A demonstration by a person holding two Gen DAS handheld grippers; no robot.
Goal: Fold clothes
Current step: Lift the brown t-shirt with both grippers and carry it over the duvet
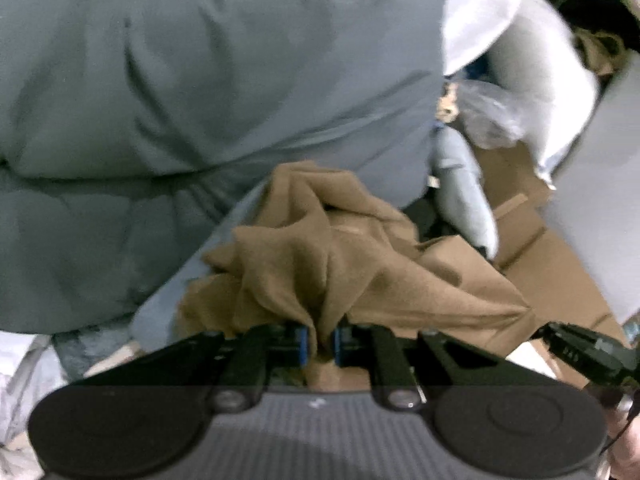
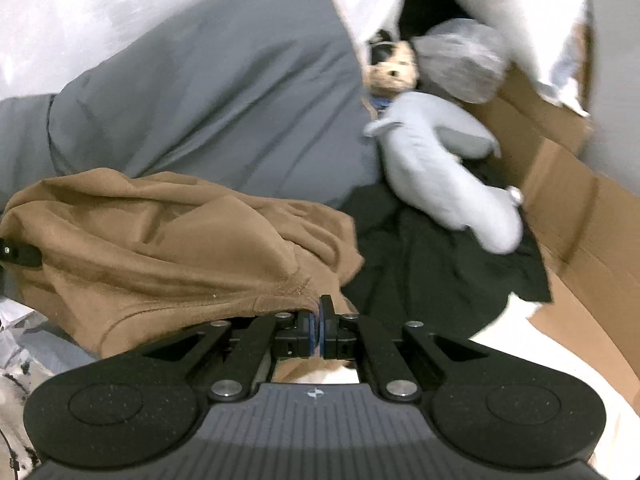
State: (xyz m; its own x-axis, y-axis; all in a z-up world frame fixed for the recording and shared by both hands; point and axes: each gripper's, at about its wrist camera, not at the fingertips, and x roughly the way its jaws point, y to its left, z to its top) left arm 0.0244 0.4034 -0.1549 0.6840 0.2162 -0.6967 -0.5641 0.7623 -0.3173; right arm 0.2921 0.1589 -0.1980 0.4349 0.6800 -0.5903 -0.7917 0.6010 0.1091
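Brown garment (image 2: 160,240) hangs bunched and creased between the two grippers, over a grey duvet (image 2: 208,92); no flat panel or clean fold line shows in either view. Left gripper (image 1: 320,346): blue-padded fingers pinch a thick gather of the brown cloth, the pads held a little apart by the fabric between them. Right gripper (image 2: 321,334): fingers pressed together on a hemmed edge of the same garment; its tip also shows at the right edge of the left wrist view. Judgement on progress: the garment is held up at two points and is not folded as it now lies; the crumpled shape would fit a piece being shaken out for laying flat, or one being gathered mid-fold, and the views do not settle which. A black cloth (image 2: 440,256) lies rumpled beside the brown one, likewise unfolded. Near it: a pale grey plush toy (image 2: 440,168), a cardboard box (image 2: 568,200), a clear plastic bag (image 2: 464,56). Hard to make out: type of garment, sleeves, collar; its lower part is hidden behind the gripper bodies. Both views are motion-blurred; the surface below the cloth is cut off.
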